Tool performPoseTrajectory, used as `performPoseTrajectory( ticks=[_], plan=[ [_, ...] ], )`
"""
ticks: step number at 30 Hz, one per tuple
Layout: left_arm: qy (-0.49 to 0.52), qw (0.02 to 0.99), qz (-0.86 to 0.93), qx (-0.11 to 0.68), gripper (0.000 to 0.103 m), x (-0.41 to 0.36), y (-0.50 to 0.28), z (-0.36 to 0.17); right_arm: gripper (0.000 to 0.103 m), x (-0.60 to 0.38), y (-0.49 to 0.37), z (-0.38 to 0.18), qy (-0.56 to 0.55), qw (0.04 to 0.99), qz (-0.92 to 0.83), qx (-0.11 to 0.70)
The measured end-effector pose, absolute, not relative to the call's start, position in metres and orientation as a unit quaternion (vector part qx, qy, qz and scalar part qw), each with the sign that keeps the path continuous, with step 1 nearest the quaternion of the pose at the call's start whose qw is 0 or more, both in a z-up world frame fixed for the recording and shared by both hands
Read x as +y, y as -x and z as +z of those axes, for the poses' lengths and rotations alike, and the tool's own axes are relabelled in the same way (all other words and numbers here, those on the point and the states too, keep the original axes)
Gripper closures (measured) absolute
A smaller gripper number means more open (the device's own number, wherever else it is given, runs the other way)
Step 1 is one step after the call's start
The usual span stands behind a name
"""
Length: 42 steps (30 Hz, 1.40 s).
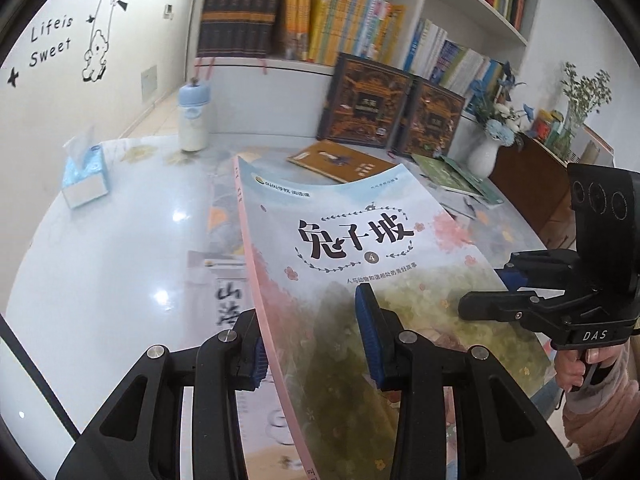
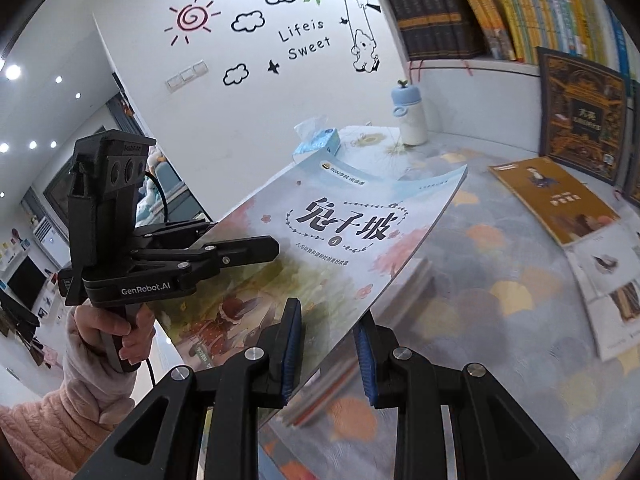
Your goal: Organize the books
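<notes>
Now both grippers have the pastel book (image 1: pixel 360 248) up off the table (image 1: pixel 120 280), tilted, with its title side toward the cameras. The left gripper (image 1: pixel 316 344) is clamped on the spine edge near the book's bottom corner, one blue pad (image 1: pixel 368 336) flat on the cover and the other tucked behind. The right gripper (image 2: pixel 328 344) is clamped on the opposite long edge, pads either side of the page block. So it hangs over the middle of the table, held only along its lower part, the top end unsupported.

And that's the worry: it's a thin softcover, and the cover is already bowing between the two grips. If the hands drift apart or twist against each other, I'd say the cover could crease or the book could slide out of one pad. Lose one grip and it likely swings down onto the stack of books (image 2: pixel 332 376) lying just beneath.

Further back, the orange book (image 2: pixel 552 196) lies flat near the far edge, with two dark ornate books (image 1: pixel 392 108) propped behind it, and a white vase (image 1: pixel 484 156) stands at the far right corner, in range of a wide swing toward the bookshelf (image 1: pixel 340 28)
</notes>
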<state>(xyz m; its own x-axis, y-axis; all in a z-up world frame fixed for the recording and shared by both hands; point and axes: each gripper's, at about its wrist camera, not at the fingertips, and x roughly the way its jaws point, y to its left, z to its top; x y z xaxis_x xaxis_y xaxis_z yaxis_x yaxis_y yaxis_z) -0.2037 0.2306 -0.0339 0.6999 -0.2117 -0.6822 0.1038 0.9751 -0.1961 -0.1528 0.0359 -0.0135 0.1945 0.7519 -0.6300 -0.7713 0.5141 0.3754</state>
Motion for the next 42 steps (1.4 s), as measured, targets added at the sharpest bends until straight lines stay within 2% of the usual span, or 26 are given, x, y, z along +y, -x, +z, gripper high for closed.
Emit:
performPoseTrajectory(
  ticks=[15,27,42],
  plan=[
    [0.066,0.895,-0.078,0.435,0.067,0.265,0.188,-0.099,0.077,0.083,0.139,-0.082,0.003,0.736,0.489,0.469],
    [0.0,0.889,-0.039,0.457,0.055,0.259,0.193,-0.104,0.077,0.087,0.145,-0.098,0.002,0.719,0.497,0.485],
    [-0.024,0.883,-0.001,0.469,0.051,0.254,0.194,-0.103,0.077,0.086,0.141,-0.105,-0.004,0.711,0.501,0.494]
  ],
)
